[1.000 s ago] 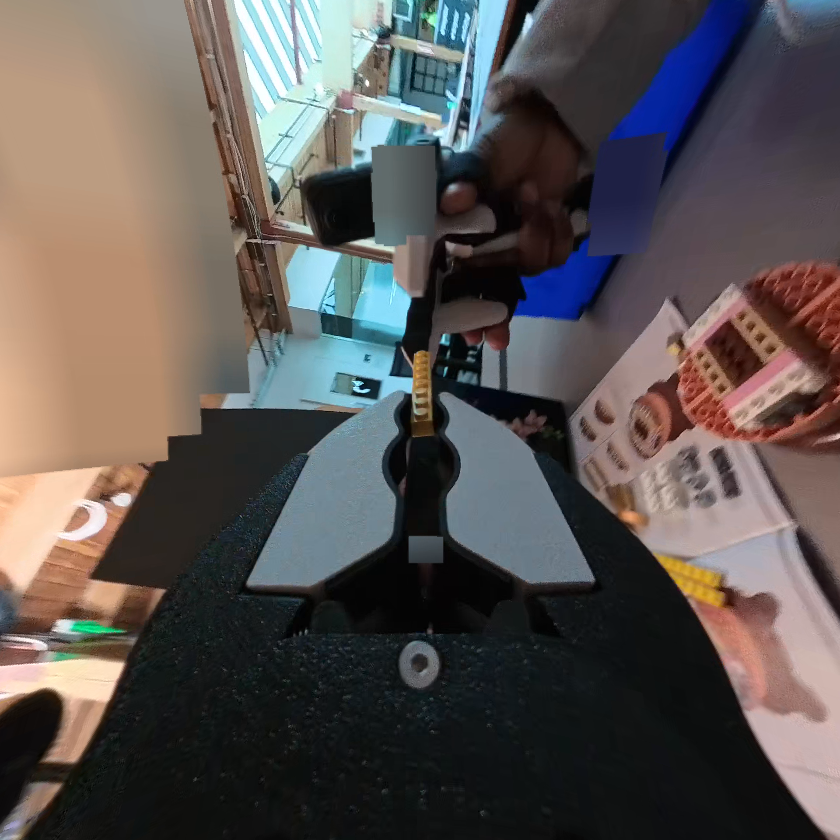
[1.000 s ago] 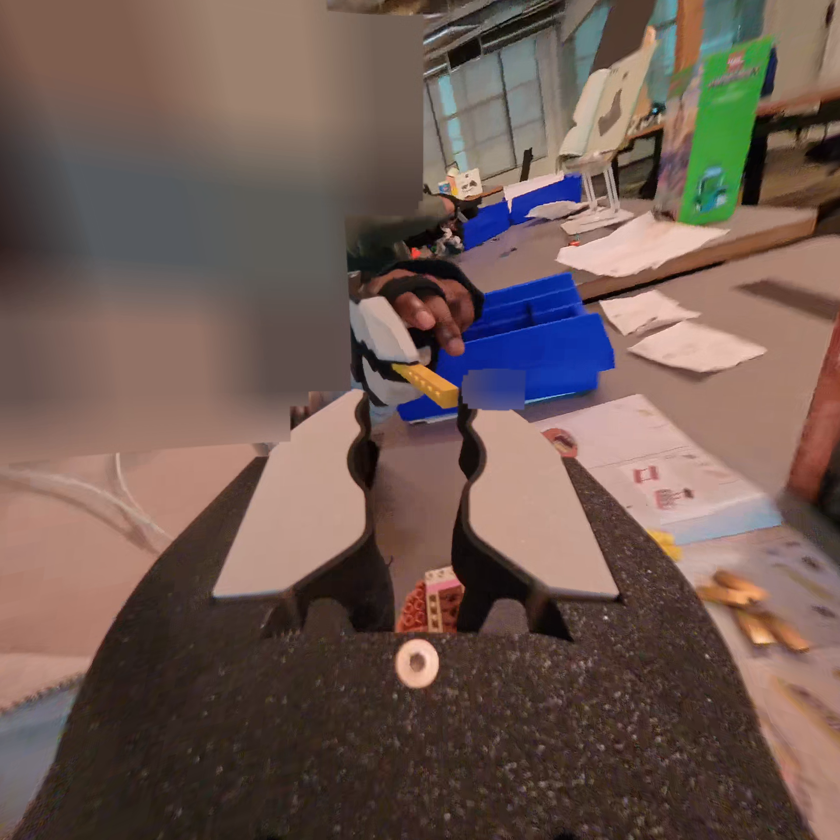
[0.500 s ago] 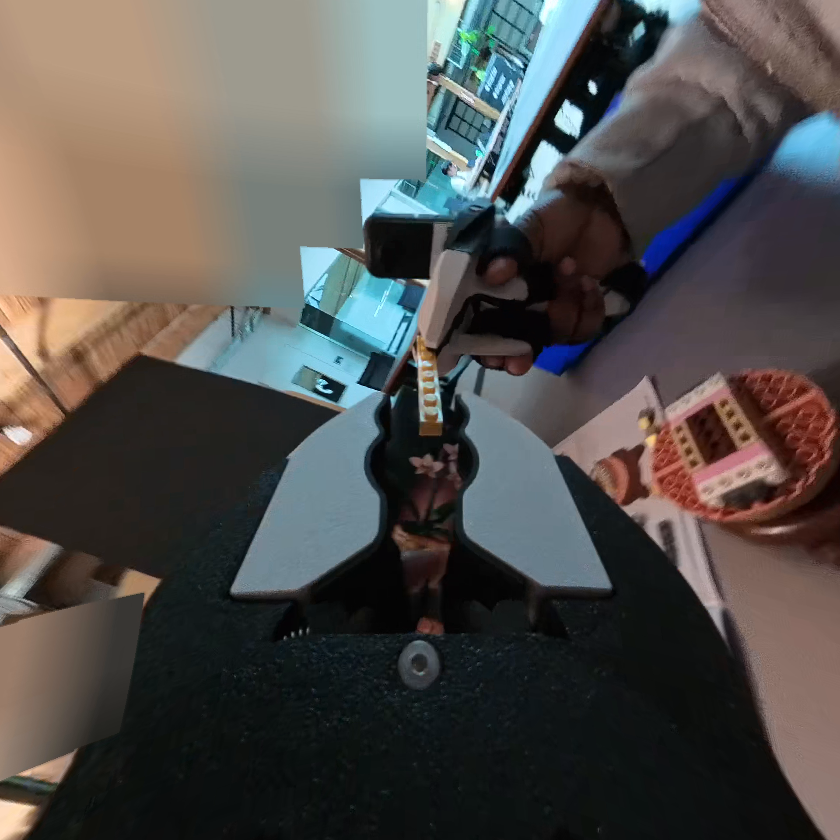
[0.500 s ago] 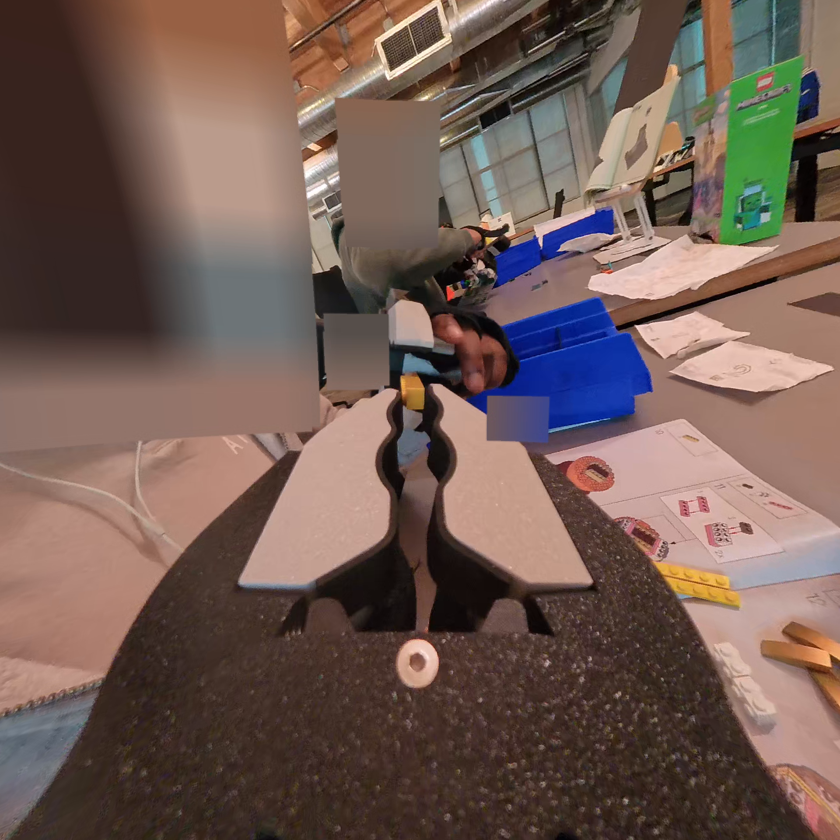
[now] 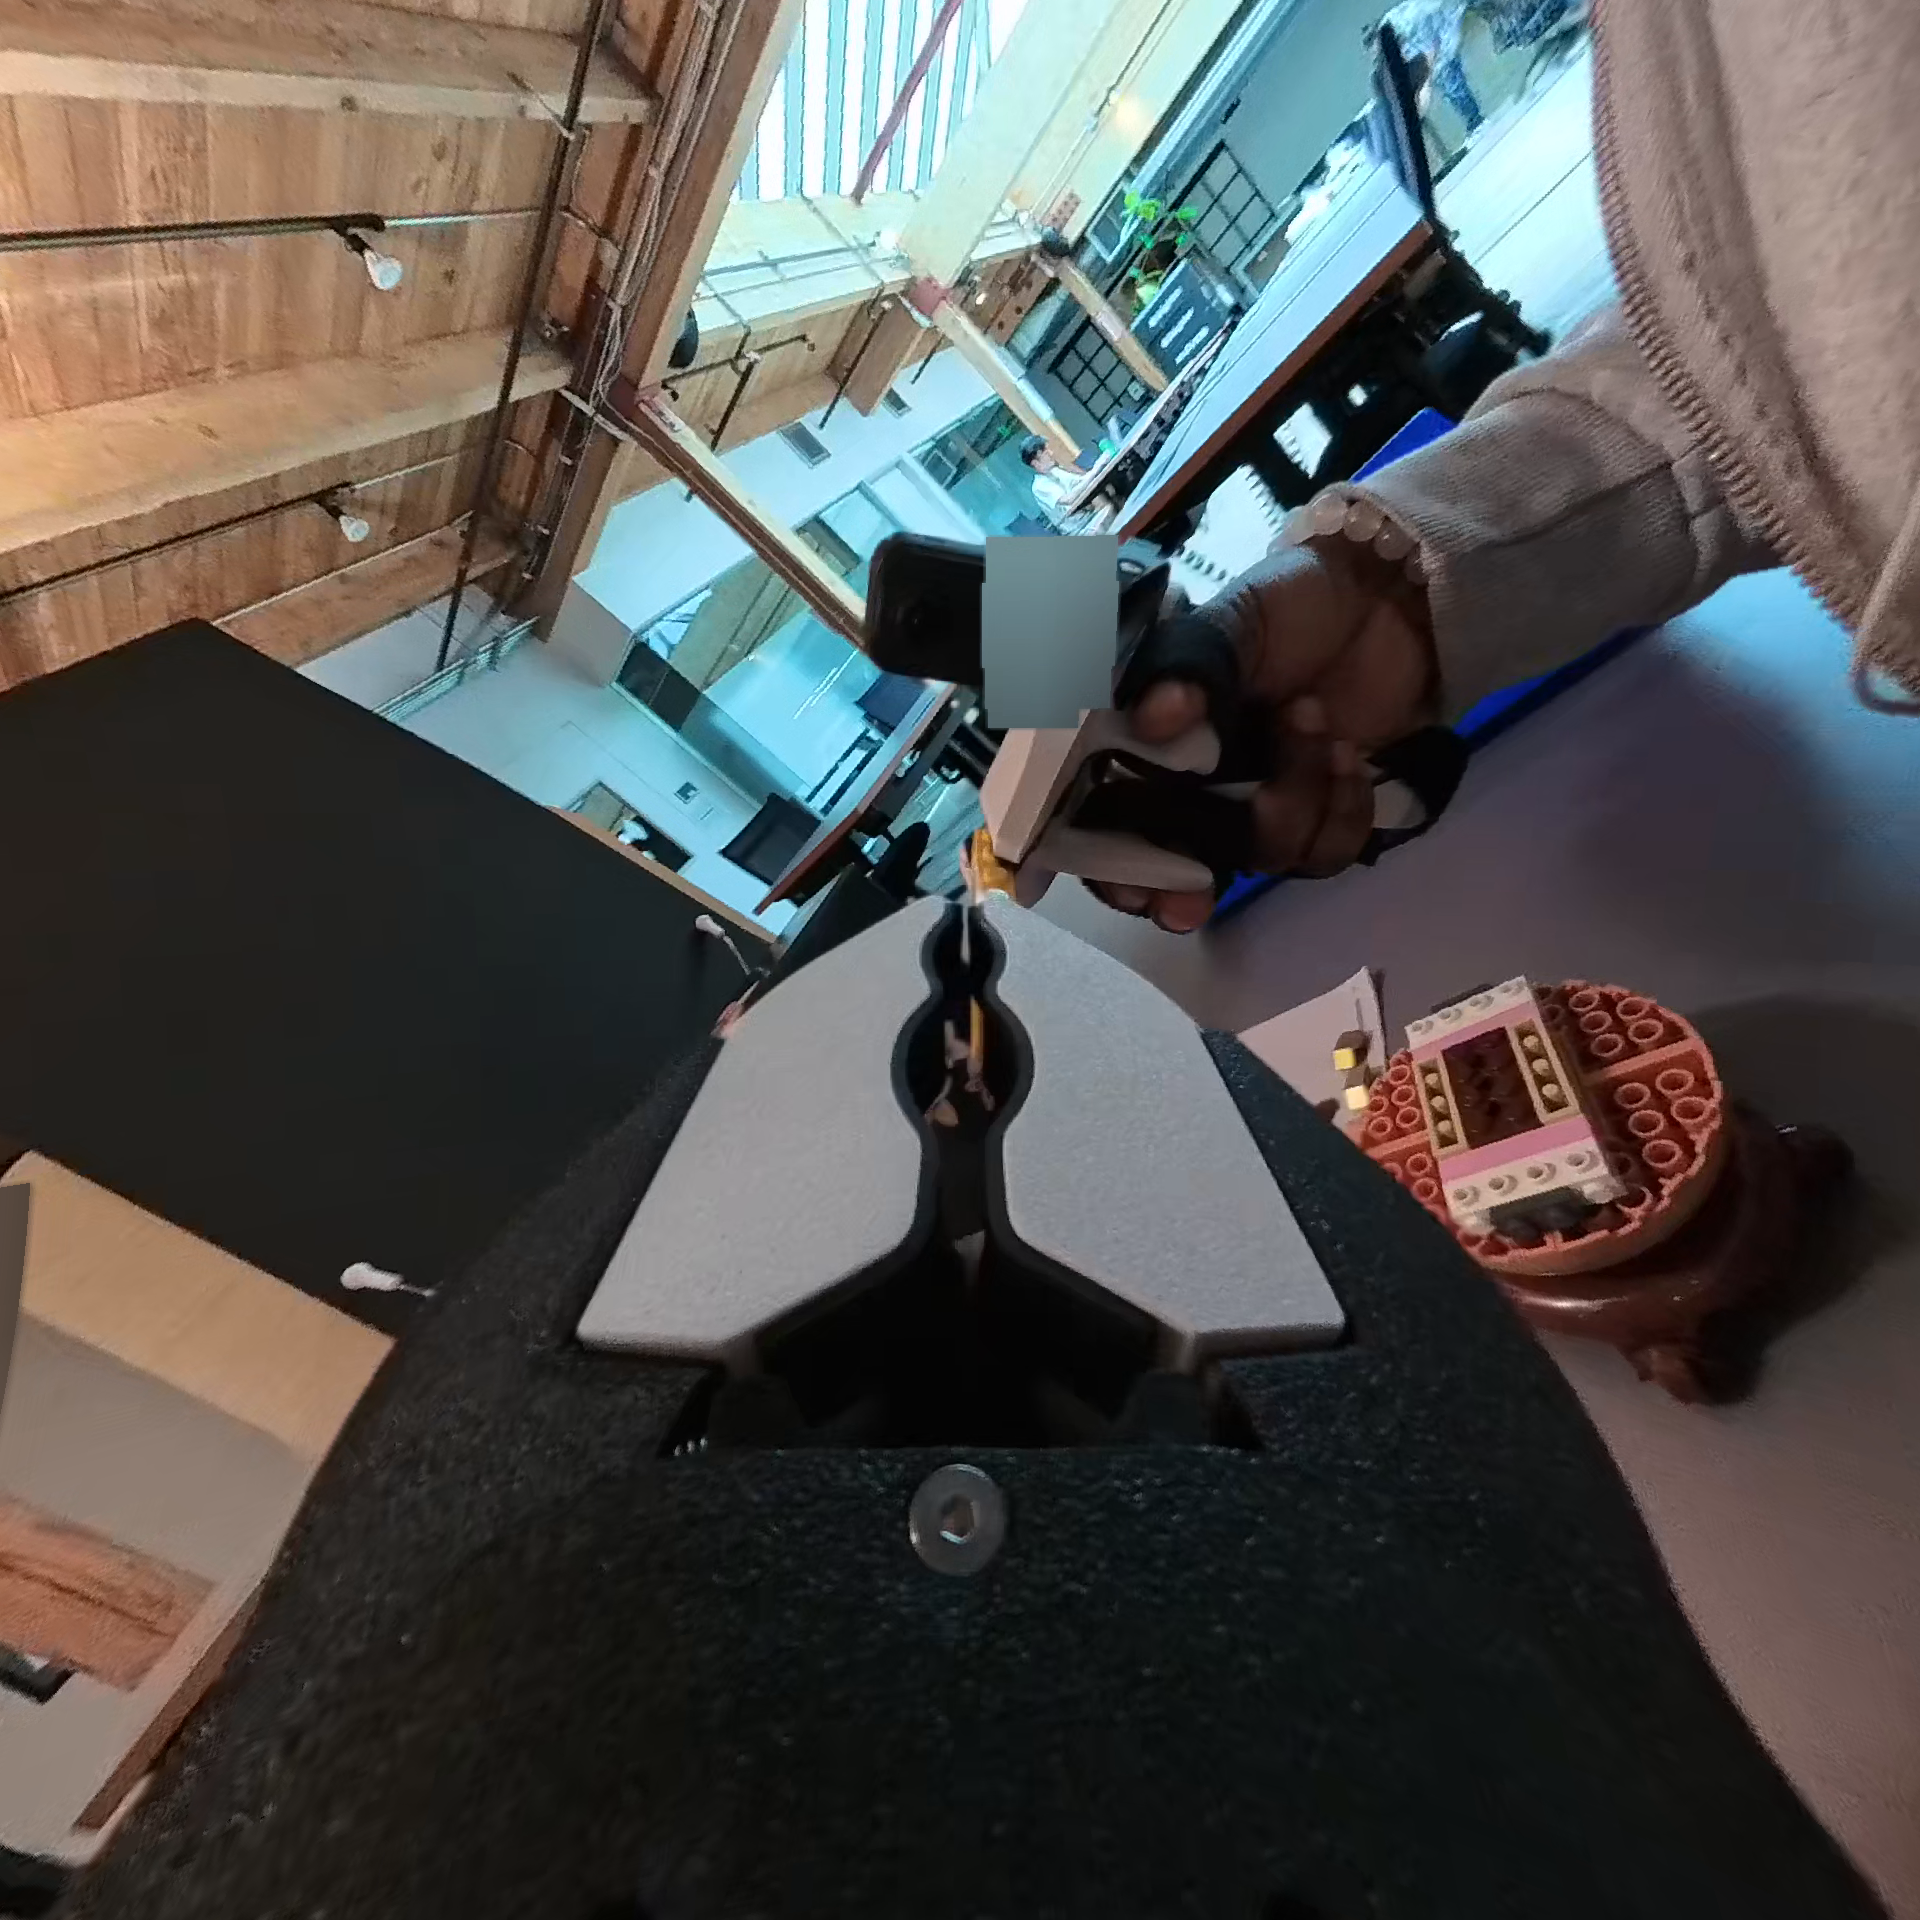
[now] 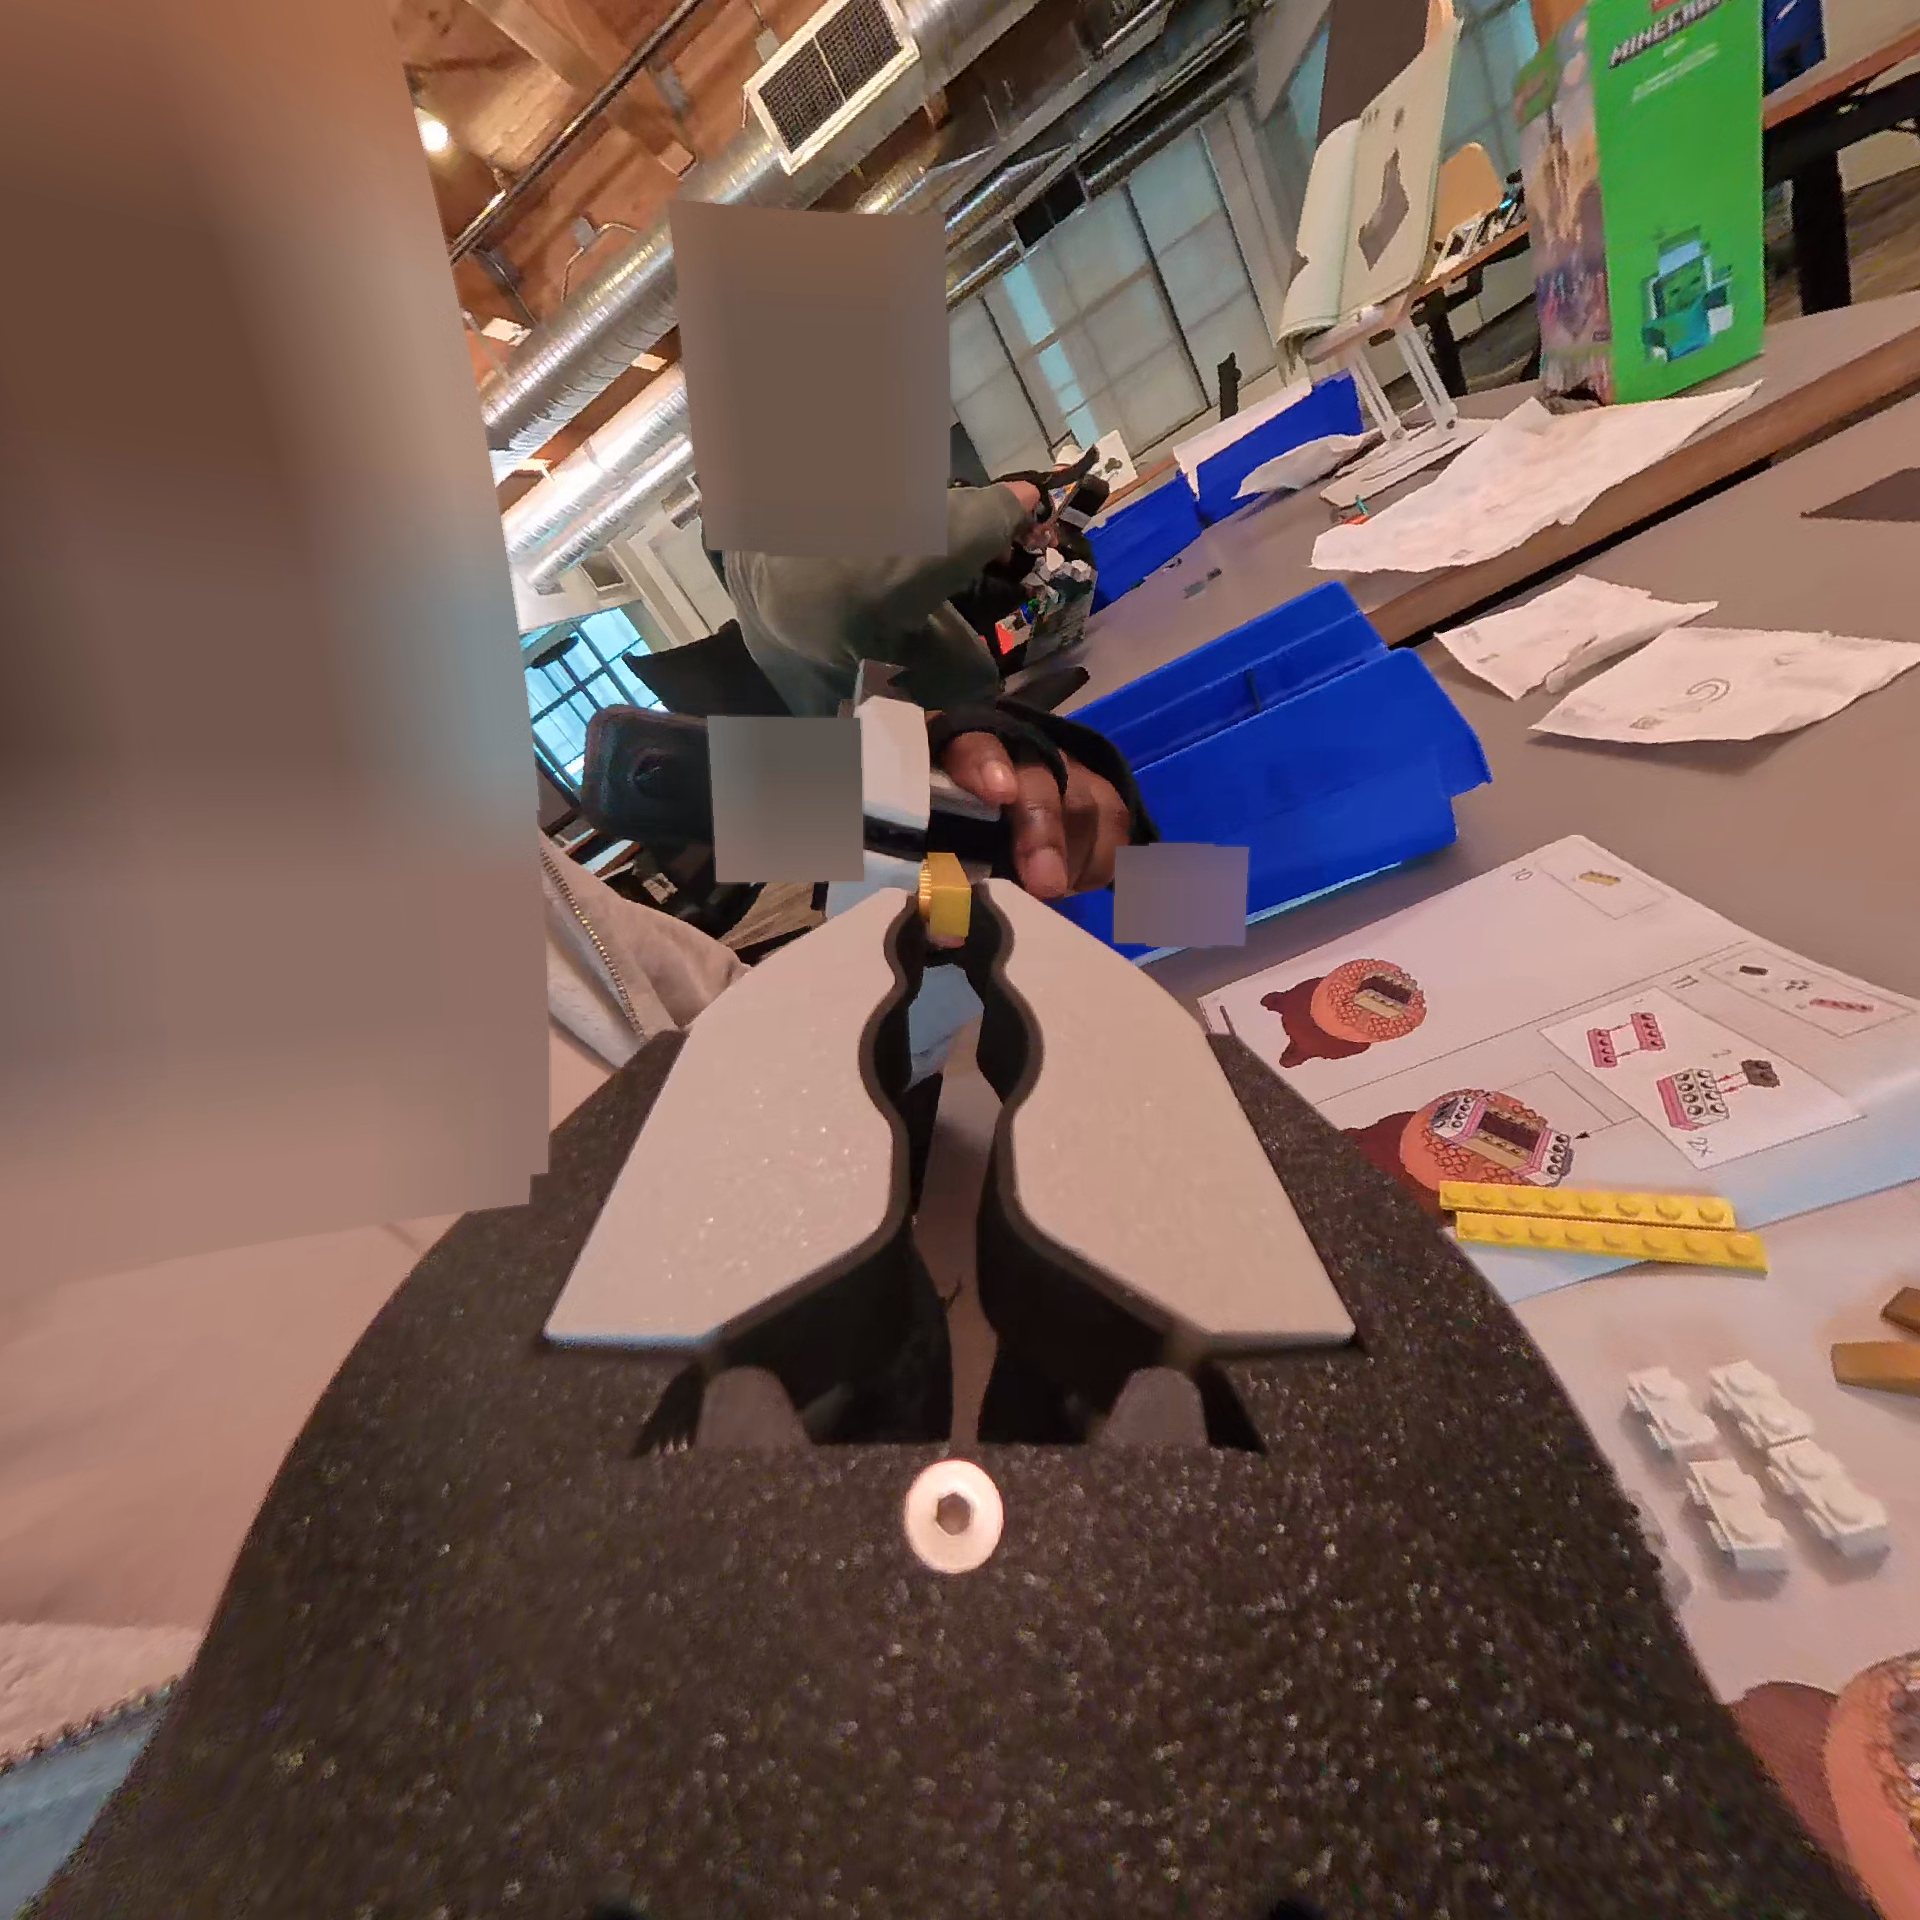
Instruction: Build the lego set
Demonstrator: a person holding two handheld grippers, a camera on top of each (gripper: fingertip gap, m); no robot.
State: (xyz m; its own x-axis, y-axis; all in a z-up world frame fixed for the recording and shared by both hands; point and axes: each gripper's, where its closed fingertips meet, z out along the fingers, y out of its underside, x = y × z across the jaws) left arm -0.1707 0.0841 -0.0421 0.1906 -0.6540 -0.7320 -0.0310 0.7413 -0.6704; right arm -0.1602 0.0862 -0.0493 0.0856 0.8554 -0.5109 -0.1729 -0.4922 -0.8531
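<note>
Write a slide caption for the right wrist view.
Right gripper pinches a yellow brick facing the left gripper.

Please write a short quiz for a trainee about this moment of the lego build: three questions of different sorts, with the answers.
1. True or false: the round reddish-brown model stands on the table, and neither gripper holds it.
2. Which loose pieces lie at the near edge of the instruction sheet?
A. two long yellow plates
B. green bricks
C. black wheels
3. Fill in the colour: the left gripper and the right gripper are both closed on one small ___ lego piece.

Key: 1 true; 2 A; 3 yellow.
</note>
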